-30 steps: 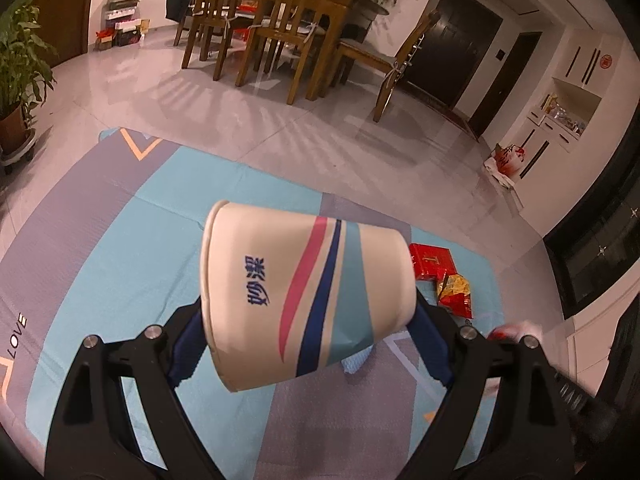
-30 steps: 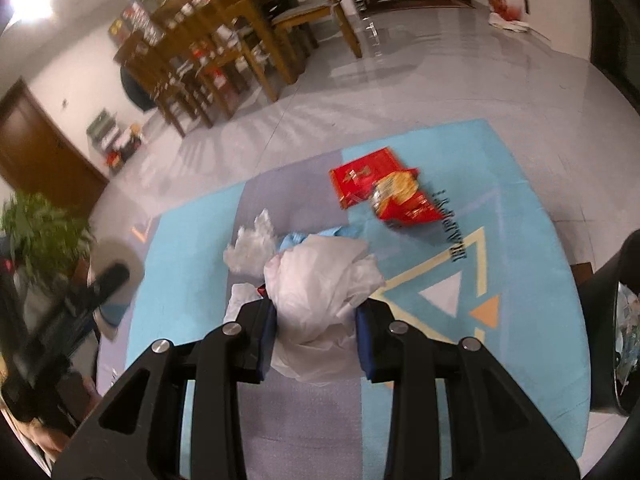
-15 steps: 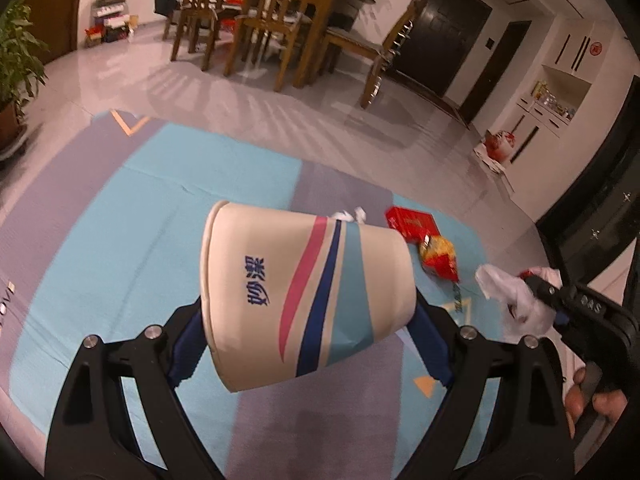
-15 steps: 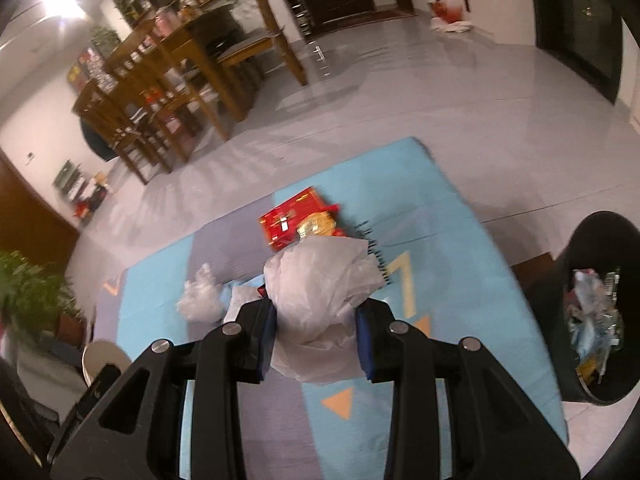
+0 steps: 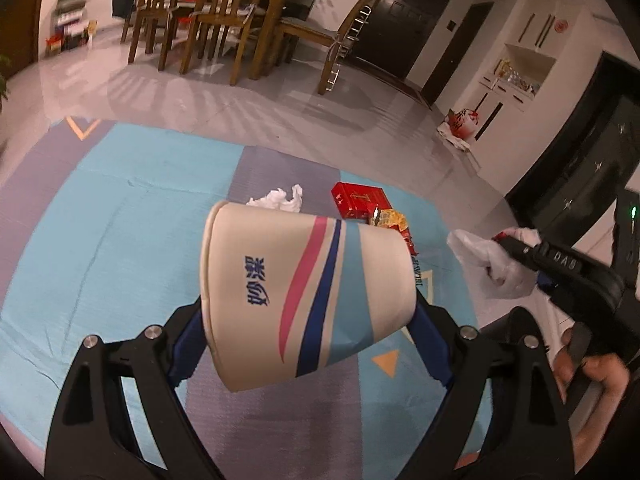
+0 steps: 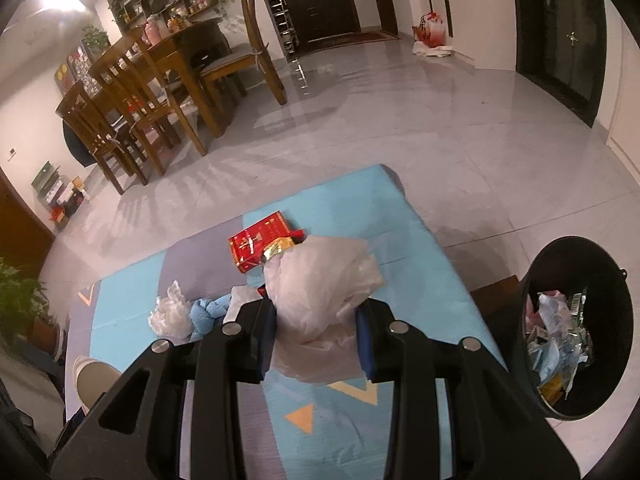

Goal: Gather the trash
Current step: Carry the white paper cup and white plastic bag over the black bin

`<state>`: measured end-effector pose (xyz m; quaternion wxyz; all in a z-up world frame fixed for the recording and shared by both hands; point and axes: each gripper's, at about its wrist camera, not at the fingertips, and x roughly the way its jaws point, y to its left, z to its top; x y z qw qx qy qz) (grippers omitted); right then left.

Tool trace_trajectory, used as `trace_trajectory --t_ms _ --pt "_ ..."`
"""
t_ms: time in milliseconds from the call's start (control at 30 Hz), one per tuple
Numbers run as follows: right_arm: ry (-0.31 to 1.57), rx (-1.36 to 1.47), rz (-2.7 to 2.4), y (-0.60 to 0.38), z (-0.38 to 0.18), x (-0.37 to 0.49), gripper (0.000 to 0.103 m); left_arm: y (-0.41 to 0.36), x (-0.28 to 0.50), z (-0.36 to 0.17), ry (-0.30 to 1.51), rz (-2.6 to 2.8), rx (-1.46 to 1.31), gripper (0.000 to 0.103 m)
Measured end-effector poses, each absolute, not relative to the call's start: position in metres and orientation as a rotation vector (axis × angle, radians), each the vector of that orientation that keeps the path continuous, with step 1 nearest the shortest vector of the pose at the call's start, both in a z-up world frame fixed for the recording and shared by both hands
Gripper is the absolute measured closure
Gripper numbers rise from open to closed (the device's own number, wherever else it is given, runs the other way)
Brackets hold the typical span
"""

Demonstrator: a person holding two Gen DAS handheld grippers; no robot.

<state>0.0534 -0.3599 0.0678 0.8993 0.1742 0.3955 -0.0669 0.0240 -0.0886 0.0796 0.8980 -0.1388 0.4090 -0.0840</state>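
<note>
Left gripper (image 5: 308,312): clamped across paper cup (image 5: 304,300), jaws spread wide because the cup lies sideways between the pads, rim to the left, base to the right. Probably held by the ends so the thin wall does not crush.

Right gripper (image 6: 316,336): closed on crumpled plastic bag (image 6: 320,300), jaws narrow, since the film compresses; bulk of the bag bulging above the pads.

Black bin (image 6: 624,320): on the floor just beyond the right edge of the play mat (image 6: 420,240), already holding trash. Both loads carried above the mat, not yet over the bin.

Remaining on the mat: red box (image 6: 260,240), snack wrapper (image 6: 278,250), clear plastic wad (image 6: 170,316), blue cloth (image 6: 206,312).
</note>
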Motion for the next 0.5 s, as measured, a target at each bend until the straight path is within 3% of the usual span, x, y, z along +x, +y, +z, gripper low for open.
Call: trace_trajectory --t_ms 333,500 --pt "0.772 0.393 -0.154 -0.377 0.08 0.04 0.069 -0.102 0.02 0.08 0.871 -0.251 -0.318 0.016" --pt "0.696 0.367 -0.179 -0.39 0.105 0.025 0.069 -0.126 0.02 0.108 0.848 -0.326 -0.334 0.016"
